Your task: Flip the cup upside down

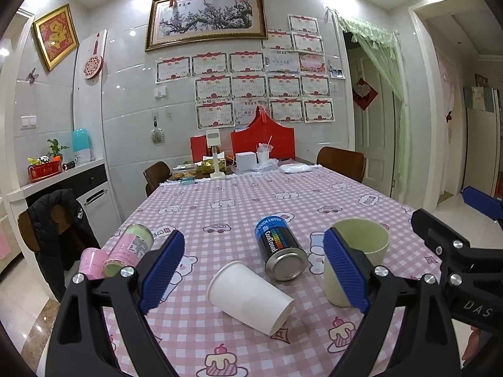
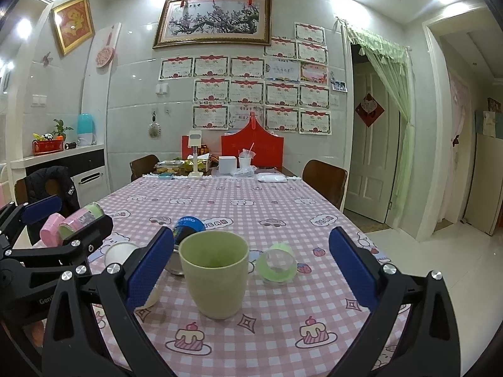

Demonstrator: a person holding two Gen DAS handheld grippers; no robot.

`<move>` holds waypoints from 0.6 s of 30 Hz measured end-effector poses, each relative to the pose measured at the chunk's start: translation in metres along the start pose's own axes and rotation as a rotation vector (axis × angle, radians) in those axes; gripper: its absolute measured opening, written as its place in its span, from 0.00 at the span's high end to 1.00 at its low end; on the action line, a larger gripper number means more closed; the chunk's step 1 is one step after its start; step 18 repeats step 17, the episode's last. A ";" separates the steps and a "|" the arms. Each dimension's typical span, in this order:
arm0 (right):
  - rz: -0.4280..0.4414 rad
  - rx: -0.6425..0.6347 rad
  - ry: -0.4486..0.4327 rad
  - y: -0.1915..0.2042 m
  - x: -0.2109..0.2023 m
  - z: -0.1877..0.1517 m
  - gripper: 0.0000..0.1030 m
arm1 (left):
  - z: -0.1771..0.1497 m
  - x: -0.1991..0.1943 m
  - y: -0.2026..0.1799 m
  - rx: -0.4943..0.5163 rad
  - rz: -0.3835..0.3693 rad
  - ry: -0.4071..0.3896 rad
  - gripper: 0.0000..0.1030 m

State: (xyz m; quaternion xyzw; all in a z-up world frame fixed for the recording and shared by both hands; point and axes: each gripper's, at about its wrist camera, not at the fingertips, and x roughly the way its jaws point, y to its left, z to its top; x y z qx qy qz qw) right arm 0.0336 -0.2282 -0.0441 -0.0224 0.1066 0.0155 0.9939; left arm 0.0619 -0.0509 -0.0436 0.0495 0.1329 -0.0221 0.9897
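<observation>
From your left wrist camera, your left gripper [image 1: 254, 270] has its blue pads spread wide and holds nothing. A white paper cup [image 1: 250, 297] lies on its side between the pads, at about 6 o'clock in the view, with its open mouth toward 4 o'clock. Just past it, at 1 o'clock from the paper cup, a black and blue can [image 1: 279, 251] lies on its side too. The green cup [image 1: 366, 251] stands upright with its mouth up, at 3 o'clock from the can, partly hidden behind your right-hand pad. Over at 9 o'clock, near the table's edge, a pink and green can [image 1: 129, 249] lies beside a small pink cup [image 1: 92, 262]. All of it rests on the pink checked tablecloth [image 1: 239, 201]. From your right wrist camera, your right gripper [image 2: 251, 270] is also spread wide and holds nothing. The green cup [image 2: 215, 275] stands upright between the pads, closer to the left pad, and not touching either one. A small clear green cup [image 2: 276, 265] lies tipped over at 3 o'clock from the green cup. The black and blue can [image 2: 185, 226] peeks out behind the green cup at 11 o'clock. Your left gripper [image 2: 63, 229] shows at 9 o'clock, with the pink and green can [image 2: 81, 220] behind it.
</observation>
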 end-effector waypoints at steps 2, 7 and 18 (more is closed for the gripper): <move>-0.013 0.000 0.012 -0.004 0.004 -0.002 0.08 | -0.002 0.005 -0.006 0.015 0.011 0.011 0.14; -0.036 0.009 0.044 -0.012 0.017 -0.008 0.08 | -0.006 0.023 -0.022 0.046 0.037 0.043 0.14; -0.131 0.035 0.108 -0.032 0.047 -0.023 0.08 | -0.011 0.060 -0.033 0.049 0.077 0.094 0.14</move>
